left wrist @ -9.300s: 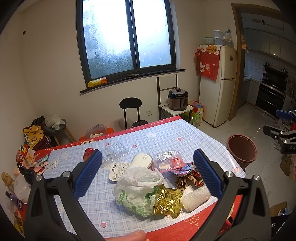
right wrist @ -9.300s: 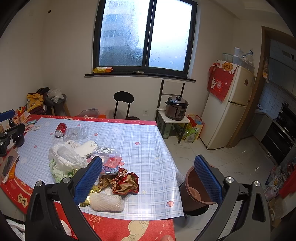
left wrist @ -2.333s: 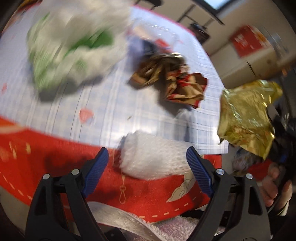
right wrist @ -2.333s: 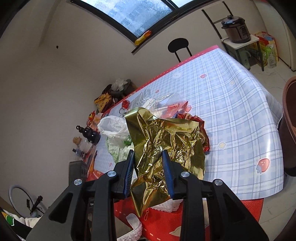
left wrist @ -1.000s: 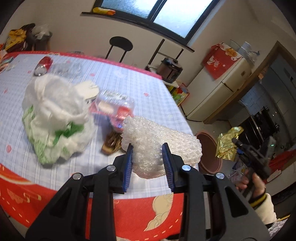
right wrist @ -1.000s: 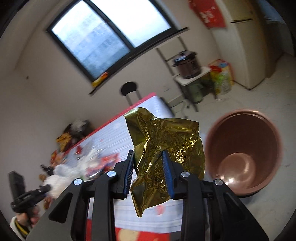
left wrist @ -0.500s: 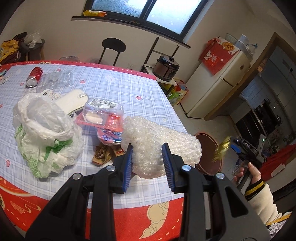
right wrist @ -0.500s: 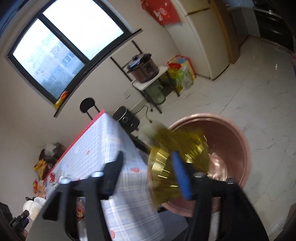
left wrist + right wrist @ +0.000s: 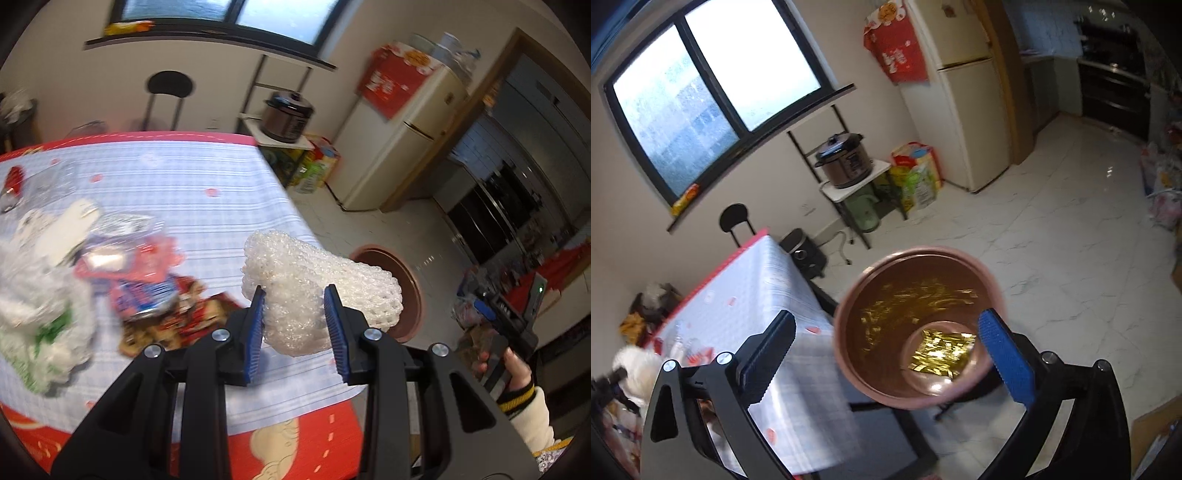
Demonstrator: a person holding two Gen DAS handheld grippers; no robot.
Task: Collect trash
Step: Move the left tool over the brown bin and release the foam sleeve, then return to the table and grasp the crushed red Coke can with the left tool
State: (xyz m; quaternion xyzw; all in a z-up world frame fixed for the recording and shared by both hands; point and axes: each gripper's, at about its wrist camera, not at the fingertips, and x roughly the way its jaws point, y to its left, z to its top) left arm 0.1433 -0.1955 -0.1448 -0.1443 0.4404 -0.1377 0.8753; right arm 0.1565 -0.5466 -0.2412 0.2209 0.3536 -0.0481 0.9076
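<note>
**Foam net clamped at left, gold foil down in the bin at right**

Left wrist view, nearest first: left gripper (image 9: 295, 325) pinched narrow on a white foam net sleeve (image 9: 317, 284), blue pads pressing its lower end, the bulk bulging out toward 1 o'clock above the fingertips. Under and behind, at 10 o'clock, a checked tablecloth (image 9: 207, 206) strewn with blurred litter: a white plastic bag (image 9: 40, 314) at 9 o'clock, red wrappers (image 9: 147, 266) just beyond. Past the table edge at 2 o'clock, partly hidden by the foam, the rim of a brown waste bin (image 9: 402, 273). At 4 o'clock, a hand (image 9: 506, 365) on the other tool's handle.

Right wrist view: right gripper (image 9: 886, 343) with jaws spreading wide, nothing between the pads. Directly ahead and below, between the fingers, the bin mouth, with gold foil wrapper (image 9: 938, 354) lying on its bottom toward 3 o'clock, apart from both pads. Farther off at 12 o'clock, an electric pressure cooker (image 9: 846, 160) on a small stand; a cream fridge (image 9: 964, 92) at 1 o'clock.
</note>
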